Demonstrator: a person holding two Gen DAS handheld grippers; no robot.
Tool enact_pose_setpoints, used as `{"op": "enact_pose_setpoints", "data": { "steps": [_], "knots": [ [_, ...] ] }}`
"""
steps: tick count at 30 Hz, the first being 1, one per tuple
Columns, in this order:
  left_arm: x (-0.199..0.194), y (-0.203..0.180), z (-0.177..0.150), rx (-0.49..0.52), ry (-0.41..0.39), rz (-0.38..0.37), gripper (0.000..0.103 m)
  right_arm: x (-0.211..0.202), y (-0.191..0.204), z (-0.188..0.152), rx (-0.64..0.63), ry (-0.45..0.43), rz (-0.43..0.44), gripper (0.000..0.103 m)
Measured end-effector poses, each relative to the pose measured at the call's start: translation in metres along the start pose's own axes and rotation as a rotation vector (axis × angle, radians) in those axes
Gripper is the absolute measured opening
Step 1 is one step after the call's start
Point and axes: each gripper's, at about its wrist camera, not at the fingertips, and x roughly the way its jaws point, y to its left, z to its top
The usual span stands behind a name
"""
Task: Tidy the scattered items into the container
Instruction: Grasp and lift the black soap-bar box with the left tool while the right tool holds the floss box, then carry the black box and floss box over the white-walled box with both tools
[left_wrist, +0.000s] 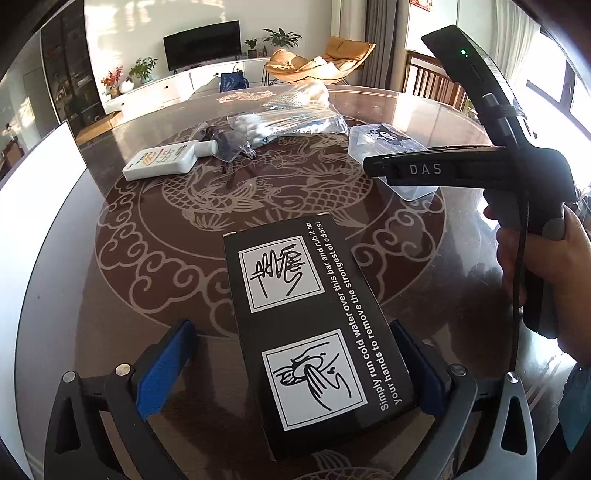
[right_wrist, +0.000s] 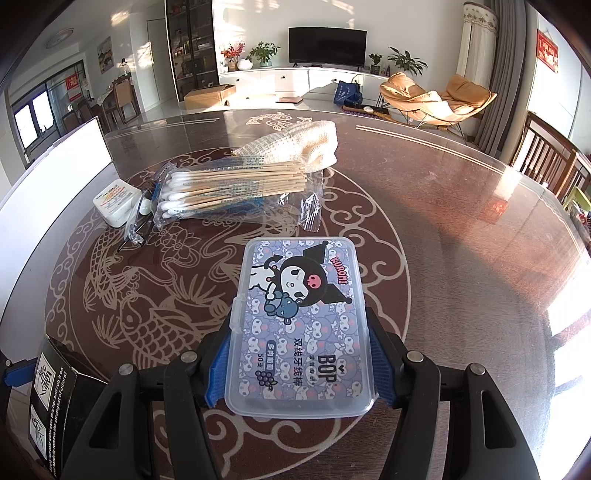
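Note:
My left gripper (left_wrist: 295, 365) stands open around a black box (left_wrist: 317, 325) with white hand drawings; its left blue pad is apart from the box, its right pad is at the box's edge. The black box also shows in the right wrist view (right_wrist: 55, 398). My right gripper (right_wrist: 295, 365) is shut on a clear plastic floss-pick case (right_wrist: 299, 321) with a cartoon print, also in the left wrist view (left_wrist: 384, 147). The white container wall (left_wrist: 33, 229) stands at the left, also in the right wrist view (right_wrist: 59, 162).
On the round patterned table (right_wrist: 443, 229) lie a bag of cotton swabs (right_wrist: 236, 184), a knitted cloth (right_wrist: 295, 142), a white bottle (left_wrist: 162, 162) and glasses (left_wrist: 225, 147). Wooden chairs (right_wrist: 550, 158) stand at the table's right edge.

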Motion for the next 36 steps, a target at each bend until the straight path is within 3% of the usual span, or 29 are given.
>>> {"op": "enact_pose_setpoints", "data": {
  "steps": [4, 6, 8, 10, 13, 17, 19, 21, 23, 24, 36],
  "knots": [
    [0.0, 0.0, 0.001, -0.003, 0.003, 0.002, 0.103, 0.001, 0.0, 0.001, 0.0, 0.001, 0.005, 0.066],
    [-0.001, 0.003, 0.002, -0.018, -0.002, 0.011, 0.101, -0.002, -0.003, 0.002, 0.012, -0.013, 0.036, 0.061],
    [-0.006, 0.01, 0.0, -0.045, -0.029, 0.028, 0.074, -0.009, -0.007, -0.002, 0.034, -0.036, 0.098, 0.061],
    [-0.012, 0.02, -0.005, -0.051, -0.047, 0.029, 0.062, -0.019, -0.008, -0.017, 0.073, -0.03, 0.14, 0.061],
    [-0.018, 0.038, -0.012, -0.06, -0.041, 0.048, 0.061, -0.045, -0.001, -0.05, 0.084, -0.03, 0.156, 0.061],
    [-0.022, 0.058, -0.019, -0.099, -0.051, 0.067, 0.061, -0.07, 0.009, -0.081, 0.07, -0.022, 0.092, 0.061],
    [-0.021, 0.056, -0.018, -0.085, -0.052, 0.07, 0.062, -0.071, 0.012, -0.082, 0.053, -0.016, 0.055, 0.062],
    [-0.019, 0.055, -0.017, -0.072, -0.046, 0.048, 0.07, -0.067, 0.019, -0.081, 0.014, 0.0, 0.002, 0.063],
    [-0.015, 0.05, -0.016, -0.043, -0.018, 0.034, 0.098, -0.066, 0.024, -0.081, -0.013, 0.004, -0.054, 0.075],
    [-0.012, 0.049, -0.015, -0.037, 0.0, 0.033, 0.103, -0.066, 0.022, -0.082, -0.011, 0.006, -0.066, 0.082],
    [-0.012, 0.049, -0.015, -0.045, 0.006, 0.03, 0.103, -0.059, 0.012, -0.084, 0.042, 0.043, -0.037, 0.098]
  ]
}}
